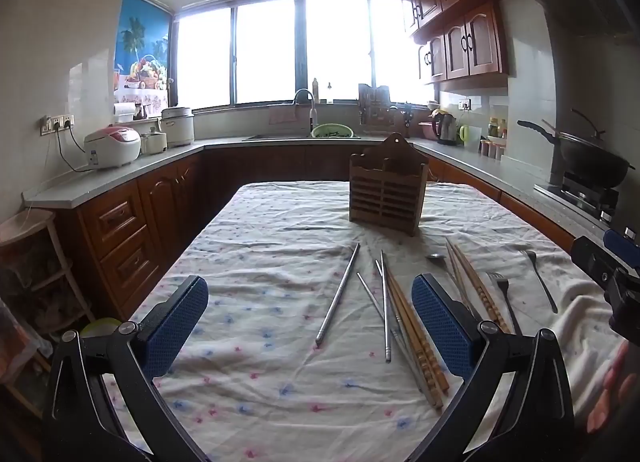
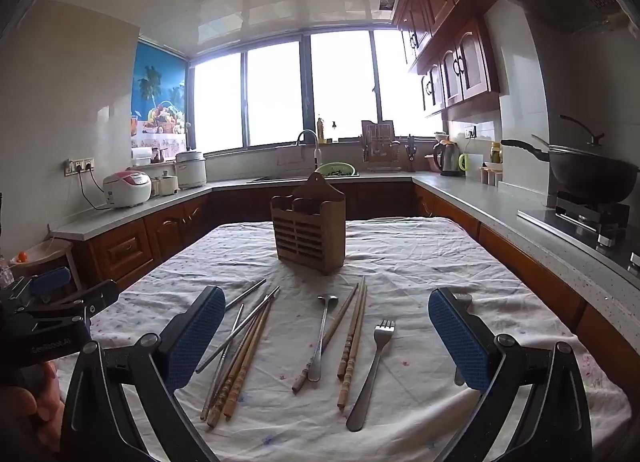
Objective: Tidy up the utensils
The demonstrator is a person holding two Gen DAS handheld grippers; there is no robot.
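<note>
Both grippers, left gripper (image 1: 310, 326) and right gripper (image 2: 326, 338), hover wide open, holding nothing. Chopsticks (image 2: 240, 366), spoon (image 2: 320, 338), forks (image 2: 374, 370) all loose on tablecloth (image 2: 400, 254). Wooden holder (image 2: 308, 230) looks empty. Nothing sorted yet.

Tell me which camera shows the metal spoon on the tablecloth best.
The right wrist view: the slim metal spoon lies fully visible, bowl to handle, between wooden chopsticks. The left wrist view shows only its bowl; the handle is hidden.
</note>
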